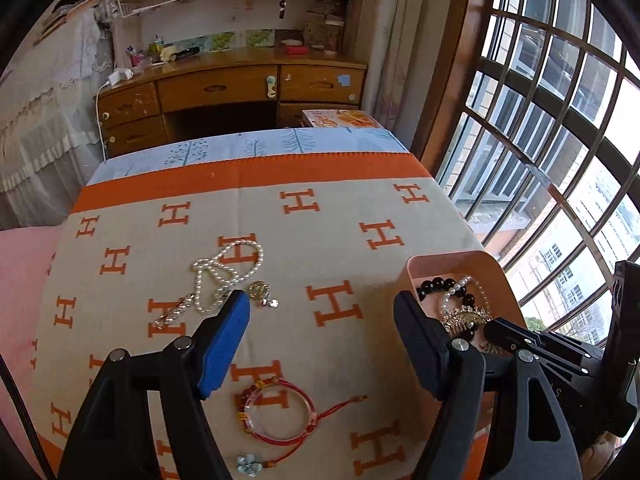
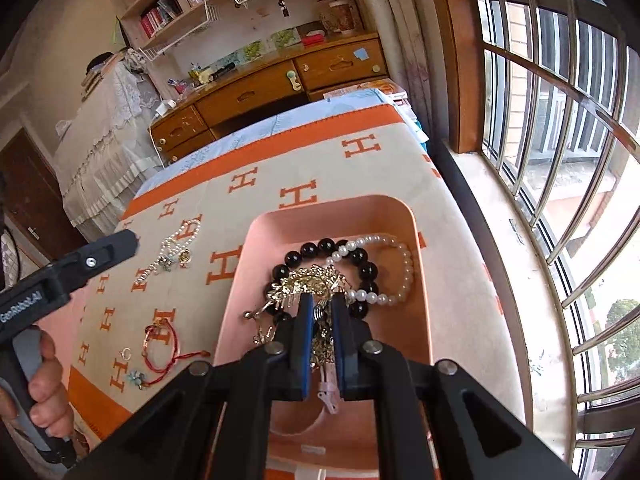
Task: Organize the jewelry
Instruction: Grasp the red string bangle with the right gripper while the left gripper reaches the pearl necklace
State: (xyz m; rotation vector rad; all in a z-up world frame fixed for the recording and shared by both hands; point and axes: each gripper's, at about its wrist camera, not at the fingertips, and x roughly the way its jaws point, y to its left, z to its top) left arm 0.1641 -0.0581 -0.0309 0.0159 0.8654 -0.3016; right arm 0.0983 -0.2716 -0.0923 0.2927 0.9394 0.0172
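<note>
Presently the right hand-held gripper (image 2: 320, 320) is clenched on a gold chain (image 2: 322, 346) over the pink tray (image 2: 416, 216); left hand-held gripper (image 1: 322, 320) released above the desk (image 1: 340, 216). Risk: chain snagging the beads (image 2: 326, 246) on release.

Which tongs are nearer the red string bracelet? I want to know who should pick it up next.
Left. The left tongs hang open right above the red string bracelet on the blanket. The right tongs are off to the side over the pink tray, shut on a gold piece.
</note>
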